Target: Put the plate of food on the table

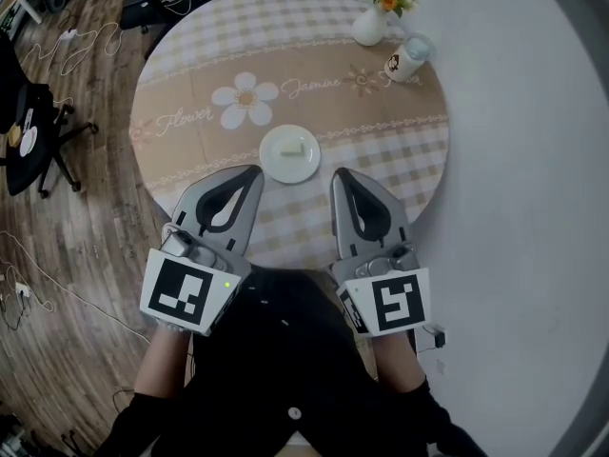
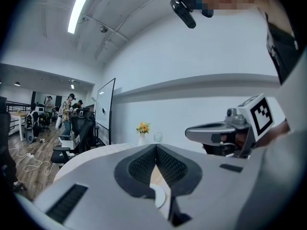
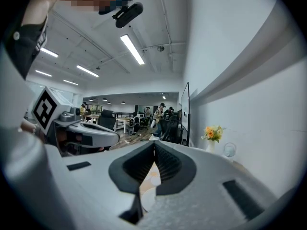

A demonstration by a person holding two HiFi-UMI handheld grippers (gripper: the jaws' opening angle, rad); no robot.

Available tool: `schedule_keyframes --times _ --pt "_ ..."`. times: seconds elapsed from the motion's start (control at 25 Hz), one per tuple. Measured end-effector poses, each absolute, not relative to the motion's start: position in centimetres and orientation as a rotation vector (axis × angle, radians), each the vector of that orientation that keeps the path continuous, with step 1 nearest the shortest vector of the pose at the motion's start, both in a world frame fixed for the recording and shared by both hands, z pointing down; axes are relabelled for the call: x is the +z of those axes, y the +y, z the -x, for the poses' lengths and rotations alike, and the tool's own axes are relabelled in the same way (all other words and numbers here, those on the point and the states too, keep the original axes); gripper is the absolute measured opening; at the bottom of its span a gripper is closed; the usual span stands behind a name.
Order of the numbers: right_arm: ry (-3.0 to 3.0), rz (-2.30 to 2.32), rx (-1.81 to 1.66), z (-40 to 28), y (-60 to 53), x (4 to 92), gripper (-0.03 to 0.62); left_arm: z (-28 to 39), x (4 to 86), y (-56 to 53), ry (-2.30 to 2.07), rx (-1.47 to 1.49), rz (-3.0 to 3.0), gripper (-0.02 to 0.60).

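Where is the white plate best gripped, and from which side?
Probably the rim toward the bottom of the head view, approached low from that side: the plate lies flat, only its thin edge offers a pinch, and the food sits mid-plate.

A: Where's the plate (image 1: 289, 153)?
B: Flat on the table (image 1: 285, 46), toward its near edge, just on the near side of the white daisy print (image 1: 245, 100).
A: What's it like?
B: Small, round, white, with 1 pale little piece of food (image 1: 293, 147) near its middle.
A: And the table?
B: Round, under a beige-and-white checked cloth (image 1: 390, 155) with a tan band across it.
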State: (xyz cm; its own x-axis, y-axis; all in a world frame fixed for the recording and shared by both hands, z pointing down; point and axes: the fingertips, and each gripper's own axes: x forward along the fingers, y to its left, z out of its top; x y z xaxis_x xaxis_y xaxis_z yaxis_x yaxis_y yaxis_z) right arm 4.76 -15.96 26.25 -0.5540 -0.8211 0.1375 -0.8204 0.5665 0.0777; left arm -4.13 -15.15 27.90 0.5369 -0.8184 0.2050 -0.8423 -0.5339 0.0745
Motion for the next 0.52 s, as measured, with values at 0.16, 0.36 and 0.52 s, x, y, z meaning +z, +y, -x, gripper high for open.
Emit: schedule_keyframes --times 0.16,0.36,0.52 --pt "-2.637 -1.388 -0.007 -4.73 -16.03 26.34 0.000 4.11 28.00 -15.22 -1.422 0.219 -2.605 0.003" --pt "-2.640 -1.381 -0.010 -4.62 -16.11 26.29 0.000 4.22 28.02 -15.31 -1.429 0.221 -2.597 0.003" --pt "-2.638 -1.379 -0.010 -4.63 -16.16 26.32 0.000 4.31 28.04 -15.38 -1.435 0.223 -2.593 0.003"
